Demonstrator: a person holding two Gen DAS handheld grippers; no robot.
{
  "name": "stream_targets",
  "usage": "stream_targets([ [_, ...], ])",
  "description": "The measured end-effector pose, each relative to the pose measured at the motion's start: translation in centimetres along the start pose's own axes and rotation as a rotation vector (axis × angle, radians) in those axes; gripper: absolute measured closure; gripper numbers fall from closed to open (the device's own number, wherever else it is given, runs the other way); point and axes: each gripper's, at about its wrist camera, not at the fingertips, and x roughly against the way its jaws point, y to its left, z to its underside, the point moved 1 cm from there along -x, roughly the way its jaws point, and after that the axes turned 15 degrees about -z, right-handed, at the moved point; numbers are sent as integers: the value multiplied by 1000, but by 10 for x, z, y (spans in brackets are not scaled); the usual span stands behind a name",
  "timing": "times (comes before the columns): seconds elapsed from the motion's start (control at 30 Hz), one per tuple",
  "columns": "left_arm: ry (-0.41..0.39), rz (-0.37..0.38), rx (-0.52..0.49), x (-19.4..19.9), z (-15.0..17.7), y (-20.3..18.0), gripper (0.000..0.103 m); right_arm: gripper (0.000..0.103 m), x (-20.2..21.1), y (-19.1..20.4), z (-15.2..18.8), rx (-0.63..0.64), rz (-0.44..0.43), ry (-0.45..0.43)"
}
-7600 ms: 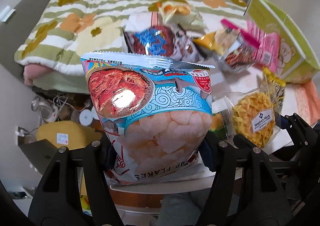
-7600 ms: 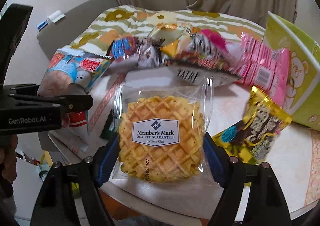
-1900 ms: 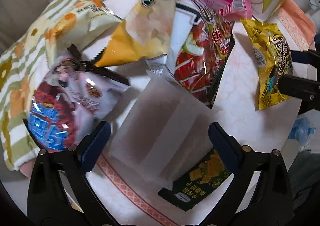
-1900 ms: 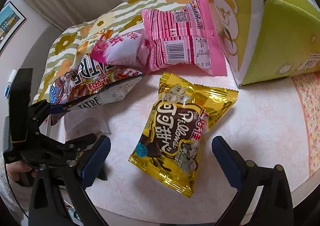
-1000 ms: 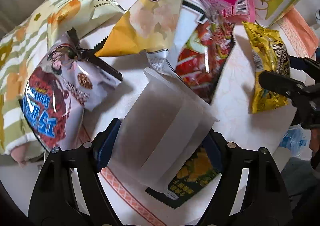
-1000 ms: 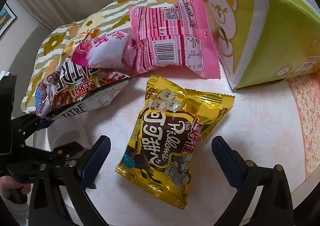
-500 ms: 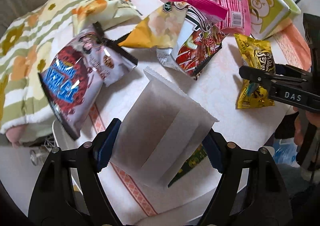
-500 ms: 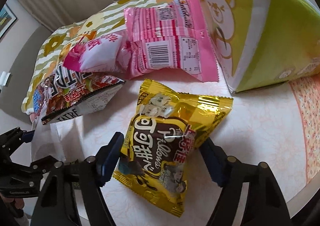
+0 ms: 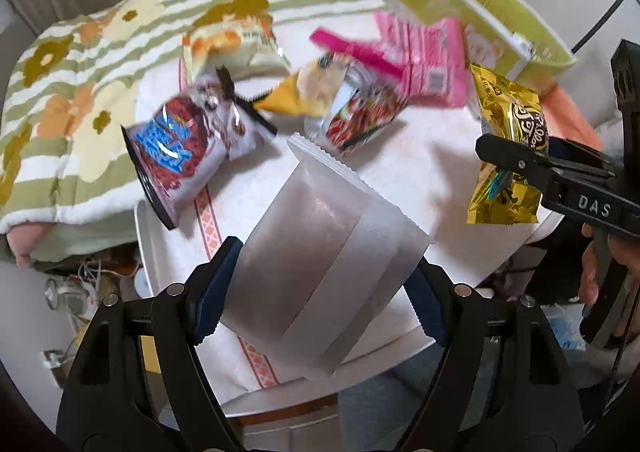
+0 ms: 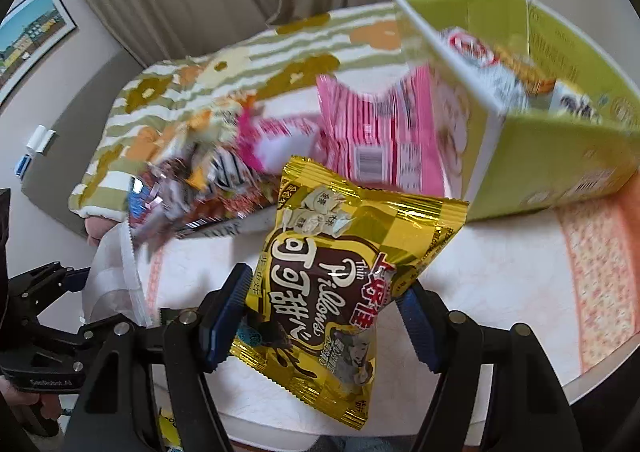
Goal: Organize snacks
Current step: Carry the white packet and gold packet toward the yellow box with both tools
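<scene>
My left gripper [image 9: 320, 268] is shut on a white translucent pouch [image 9: 320, 212] and holds it tilted above the table's near edge. In the right wrist view my right gripper [image 10: 322, 292] is shut on a gold and brown snack bag [image 10: 352, 236], which hangs clear of the table. From the left wrist view that same gold bag [image 9: 508, 120] shows at the right, pinched in the right gripper [image 9: 504, 160]. At the lower left of the right wrist view the left gripper [image 10: 76, 300] shows with the white pouch [image 10: 112, 284].
A green carton [image 10: 560, 156] with packets inside stands at the table's far right. Pink packs [image 10: 380, 132] lean on it. A blue and red bag [image 9: 180, 148], a yellow bag [image 9: 304, 92] and a red bag [image 9: 360, 120] lie on the white table [image 9: 420, 172]. A flowered blanket [image 9: 100, 52] lies behind.
The right gripper's jaws closed on the gold bag and lifted it off the table. The left gripper rose with the white pouch, so the table looks farther away.
</scene>
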Motion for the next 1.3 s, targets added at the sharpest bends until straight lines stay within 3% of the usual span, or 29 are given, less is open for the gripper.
stream_targets([
  [0.33, -118, 20, 48, 54, -66, -22, 27, 36, 72, -10, -43, 39, -65, -99],
  [0.73, -198, 42, 99, 69, -181, -133, 27, 36, 136, -115, -114, 107, -86, -132],
  [1.0, -166, 62, 101, 43, -242, -219, 27, 36, 141, -183, -153, 99, -91, -96],
  [1.3, -74, 70, 52, -10, -274, -261, 27, 36, 125, -222, -174, 30, -111, -77],
])
